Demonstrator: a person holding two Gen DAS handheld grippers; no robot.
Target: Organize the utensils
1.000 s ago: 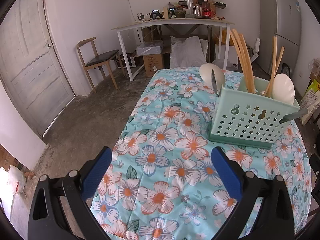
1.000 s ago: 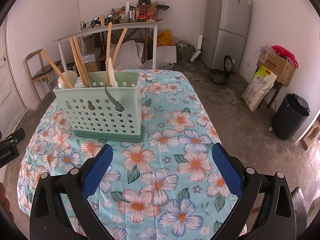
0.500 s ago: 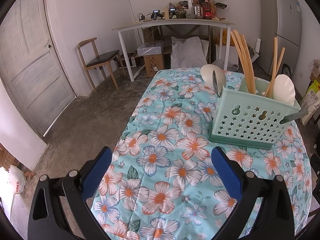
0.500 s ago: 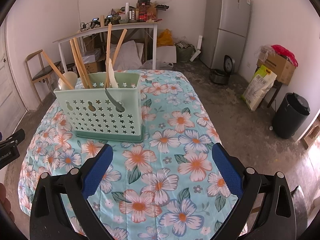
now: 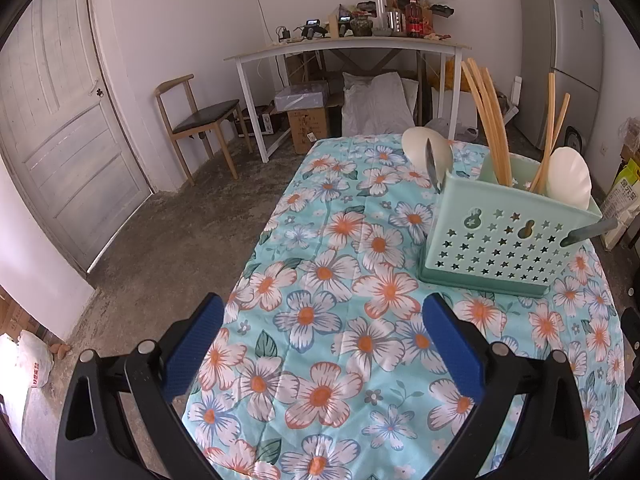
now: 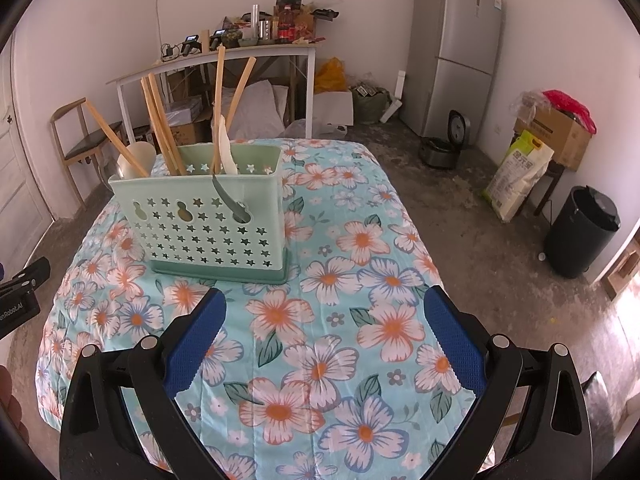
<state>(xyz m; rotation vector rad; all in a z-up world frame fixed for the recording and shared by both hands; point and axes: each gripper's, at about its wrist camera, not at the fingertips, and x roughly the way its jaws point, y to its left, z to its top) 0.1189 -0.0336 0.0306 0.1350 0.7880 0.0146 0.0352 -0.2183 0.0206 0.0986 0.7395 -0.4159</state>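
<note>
Nearest to me, the left gripper [image 5: 320,340] and the right gripper [image 6: 322,338] each hung over the flowered tablecloth [image 5: 344,344] with their blue pads spread wide apart and nothing between them; I judged this the resting posture of hands that had no utensil left to carry. No loose utensil lay on the cloth in either view. Beyond the grippers, toward the middle of the table, stood the green basket [image 6: 208,220], upright on its darker base, its star-punched wall turned to both cameras. It held the task's things: chopsticks [image 6: 160,120] leaning out of its top, white spoons [image 5: 568,178] with bowls upward, and a grey handle [image 6: 230,200] poking through a wall hole, presumably where it slipped on going in. From this I took the sorting to be finished or nearly so. Farthest off, against the wall, were a white desk [image 6: 224,60], a chair [image 5: 192,116] and a fridge [image 6: 456,48].
</note>
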